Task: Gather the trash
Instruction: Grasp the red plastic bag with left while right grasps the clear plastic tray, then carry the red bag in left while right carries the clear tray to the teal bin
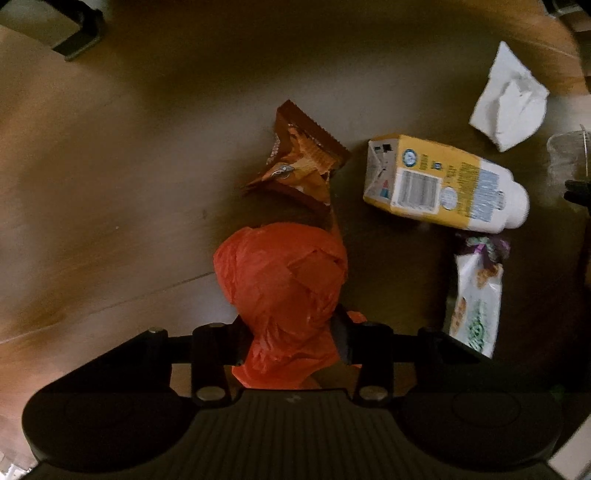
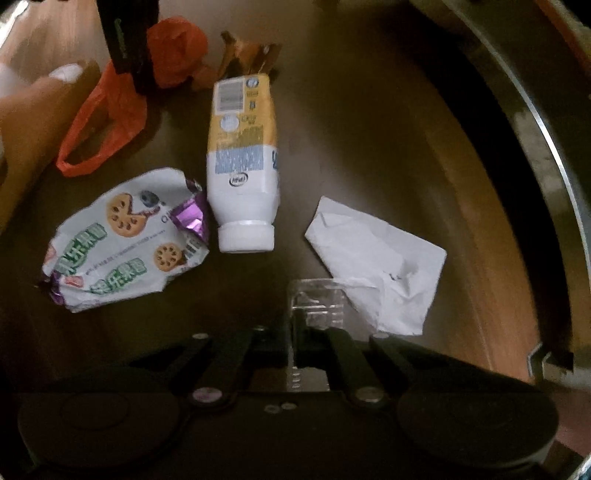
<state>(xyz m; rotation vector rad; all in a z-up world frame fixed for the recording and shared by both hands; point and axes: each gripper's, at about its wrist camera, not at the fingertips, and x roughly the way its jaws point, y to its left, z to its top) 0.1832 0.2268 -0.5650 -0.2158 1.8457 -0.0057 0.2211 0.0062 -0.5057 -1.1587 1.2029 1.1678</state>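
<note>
My left gripper [image 1: 291, 332] is shut on an orange plastic bag [image 1: 284, 288], held above the brown table; the bag also shows in the right wrist view [image 2: 110, 107]. My right gripper [image 2: 310, 339] is shut on a clear plastic cup [image 2: 317, 302]. On the table lie a yellow-and-white milk carton [image 1: 439, 181] [image 2: 242, 155], a brown snack wrapper [image 1: 299, 158] [image 2: 251, 51], a white cookie wrapper [image 1: 476, 299] [image 2: 125, 236] and a crumpled white paper [image 1: 509, 99] [image 2: 380, 262].
The round table's metal rim [image 2: 546, 147] curves along the right. A dark-framed object [image 1: 62, 29] sits at the far left corner. A person's hand [image 2: 33, 110] holds the left gripper.
</note>
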